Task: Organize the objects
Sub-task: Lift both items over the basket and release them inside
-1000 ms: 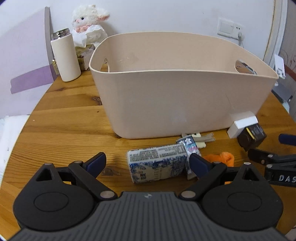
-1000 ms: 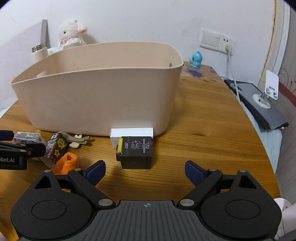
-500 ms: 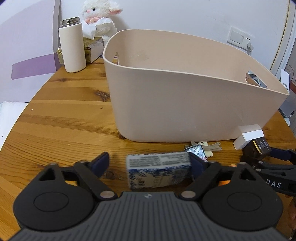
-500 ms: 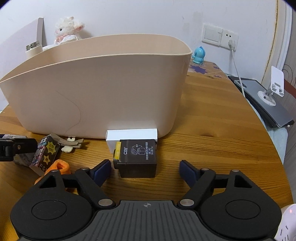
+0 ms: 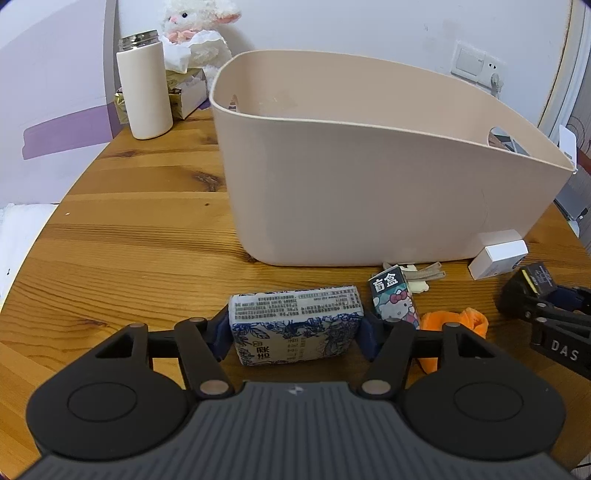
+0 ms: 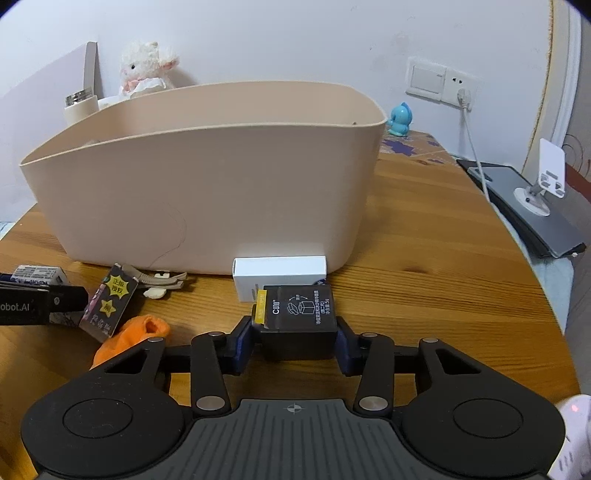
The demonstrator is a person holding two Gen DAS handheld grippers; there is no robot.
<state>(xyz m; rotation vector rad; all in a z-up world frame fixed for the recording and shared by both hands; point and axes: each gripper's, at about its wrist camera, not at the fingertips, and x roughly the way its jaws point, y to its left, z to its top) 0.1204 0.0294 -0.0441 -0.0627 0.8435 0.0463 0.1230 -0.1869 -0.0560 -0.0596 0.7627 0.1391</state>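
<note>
table: knotty wood | bin: smooth matt plastic | flask: matt, metal rim | lamb: plush

A white bottle stands by a fluffy toy lamb, and a little blue toy sits near the wall plug.

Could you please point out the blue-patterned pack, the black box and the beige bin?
blue-patterned pack [image 5: 295, 325], left wrist view, front face.
black box [image 6: 299, 317], right wrist view, top face.
beige bin [image 6: 207, 195], right wrist view, front wall.
</note>
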